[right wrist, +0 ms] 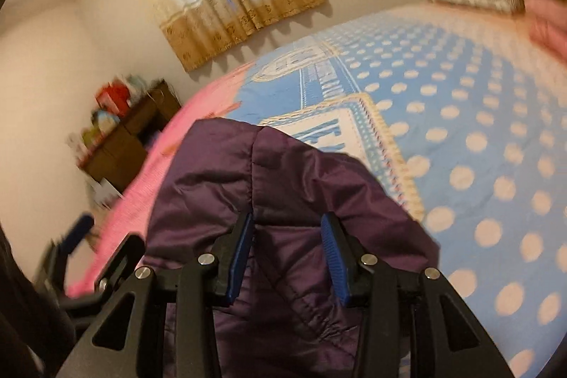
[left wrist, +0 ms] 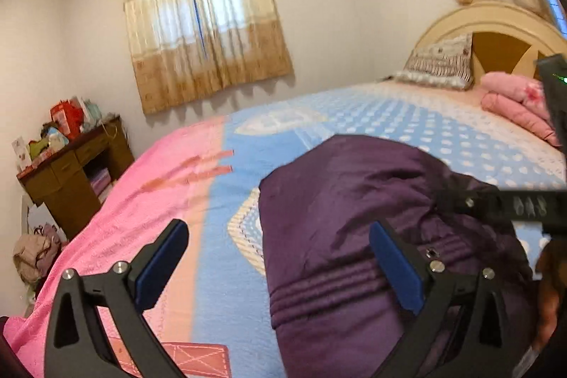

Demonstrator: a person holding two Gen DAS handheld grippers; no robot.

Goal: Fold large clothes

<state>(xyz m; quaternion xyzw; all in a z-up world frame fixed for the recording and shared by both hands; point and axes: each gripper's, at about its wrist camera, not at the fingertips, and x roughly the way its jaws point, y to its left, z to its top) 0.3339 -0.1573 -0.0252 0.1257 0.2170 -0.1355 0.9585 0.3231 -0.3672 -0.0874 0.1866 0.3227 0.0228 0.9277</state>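
A purple quilted jacket [left wrist: 354, 236] lies bunched on the bed [left wrist: 389, 116], on the blue dotted blanket [right wrist: 478, 137] near the seam where it meets a pink blanket [left wrist: 141, 201].

The left hand-held gripper [left wrist: 280, 257] hovers at the jacket's near edge with its jaws spread wide. One blue pad hangs over the pink blanket and the other over the purple fabric, and neither presses on anything.

The right hand-held gripper [right wrist: 287, 254] sits low over the jacket with its jaws partly apart. The purple cloth fills the gap between the blue pads, but they do not appear to pinch it. In the left wrist view this gripper shows as a dark bar crossing the jacket's right side.

At the head of the bed a patterned pillow [left wrist: 439, 62] leans on the cream headboard [left wrist: 496, 30], with a folded pink quilt [left wrist: 514, 101] beside it. A brown cabinet [left wrist: 74, 172] piled with clutter stands beside the bed, and tan curtains [left wrist: 205, 34] cover the window.
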